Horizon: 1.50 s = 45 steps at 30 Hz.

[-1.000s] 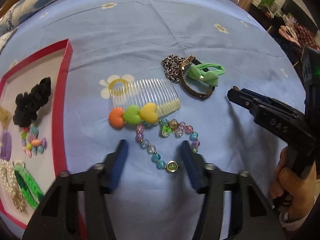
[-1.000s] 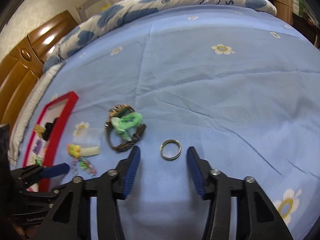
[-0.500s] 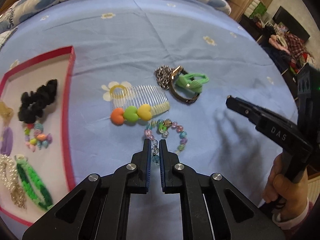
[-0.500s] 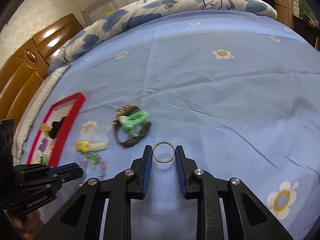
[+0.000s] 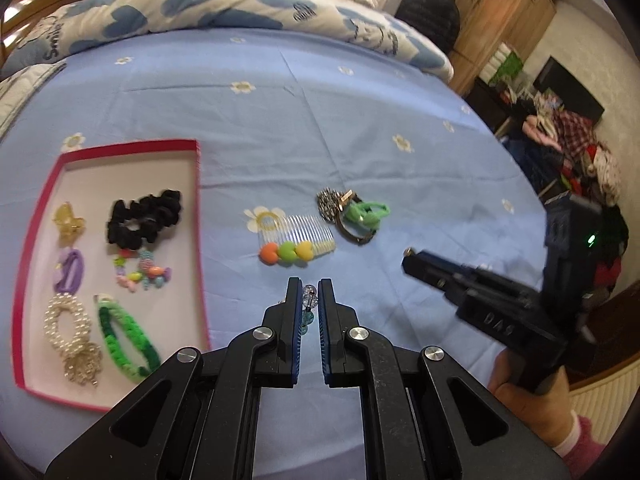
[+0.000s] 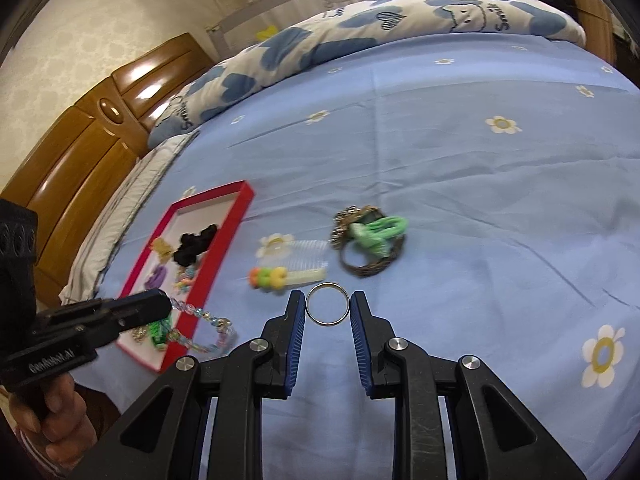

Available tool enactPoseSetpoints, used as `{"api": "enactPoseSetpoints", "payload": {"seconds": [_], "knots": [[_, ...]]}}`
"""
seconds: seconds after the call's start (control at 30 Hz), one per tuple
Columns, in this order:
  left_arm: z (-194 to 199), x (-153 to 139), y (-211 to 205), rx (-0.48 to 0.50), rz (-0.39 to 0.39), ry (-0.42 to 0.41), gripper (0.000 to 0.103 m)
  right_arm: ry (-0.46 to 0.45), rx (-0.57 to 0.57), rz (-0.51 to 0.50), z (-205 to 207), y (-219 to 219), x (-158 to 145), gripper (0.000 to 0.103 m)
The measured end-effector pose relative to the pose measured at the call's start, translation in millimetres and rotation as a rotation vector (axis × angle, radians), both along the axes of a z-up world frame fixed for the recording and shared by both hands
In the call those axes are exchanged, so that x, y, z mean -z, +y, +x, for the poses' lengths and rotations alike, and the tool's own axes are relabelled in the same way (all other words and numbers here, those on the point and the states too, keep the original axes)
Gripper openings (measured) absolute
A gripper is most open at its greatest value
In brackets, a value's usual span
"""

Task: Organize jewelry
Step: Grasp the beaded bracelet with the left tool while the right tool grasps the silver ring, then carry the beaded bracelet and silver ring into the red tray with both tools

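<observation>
My left gripper (image 5: 309, 286) is shut on a pastel bead bracelet (image 5: 309, 305) and holds it above the blue bedsheet; in the right wrist view the bracelet (image 6: 204, 322) hangs from it beside the red tray (image 6: 224, 240). My right gripper (image 6: 327, 302) is shut on a silver ring (image 6: 327, 309), lifted off the sheet. The red tray (image 5: 198, 216) at the left holds a black scrunchie (image 5: 142, 218), a green braided band (image 5: 124, 336), a pearl bracelet (image 5: 66, 320) and other small pieces.
On the sheet lie a clear comb with three coloured hearts (image 5: 296, 242), and a bangle with a green hair tie and a chain (image 5: 354, 216). A rolled quilt (image 5: 224, 12) lies along the far edge. Furniture and clothes (image 5: 576, 140) stand at the right.
Both grippers closed, the left on the bead bracelet and the right on the ring, then rose from the sheet. The left one carried the bracelet toward the tray.
</observation>
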<state>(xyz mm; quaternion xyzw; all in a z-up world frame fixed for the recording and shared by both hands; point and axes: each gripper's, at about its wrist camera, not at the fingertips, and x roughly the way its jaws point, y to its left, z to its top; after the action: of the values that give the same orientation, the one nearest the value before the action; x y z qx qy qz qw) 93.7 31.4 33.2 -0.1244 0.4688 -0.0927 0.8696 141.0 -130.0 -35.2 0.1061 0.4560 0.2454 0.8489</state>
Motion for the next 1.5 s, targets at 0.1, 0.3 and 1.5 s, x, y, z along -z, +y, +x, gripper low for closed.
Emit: {"api": "enactPoseSetpoints", "payload": {"seconds": [0.1, 0.3, 1.5], "knots": [[-8, -11, 15, -0.035, -0.013, -0.025, 0.006, -0.001, -0.028, 0.012, -4, 12, -4, 0.023], [-20, -25, 51, -0.109, -0.023, -0.057, 0.006, -0.009, -0.096, 0.034, -11, 41, -12, 0.023], [-51, 67, 181, -0.401, -0.024, 0.133, 0.006, 0.092, -0.475, -0.043, -28, 225, 35, 0.023]]}}
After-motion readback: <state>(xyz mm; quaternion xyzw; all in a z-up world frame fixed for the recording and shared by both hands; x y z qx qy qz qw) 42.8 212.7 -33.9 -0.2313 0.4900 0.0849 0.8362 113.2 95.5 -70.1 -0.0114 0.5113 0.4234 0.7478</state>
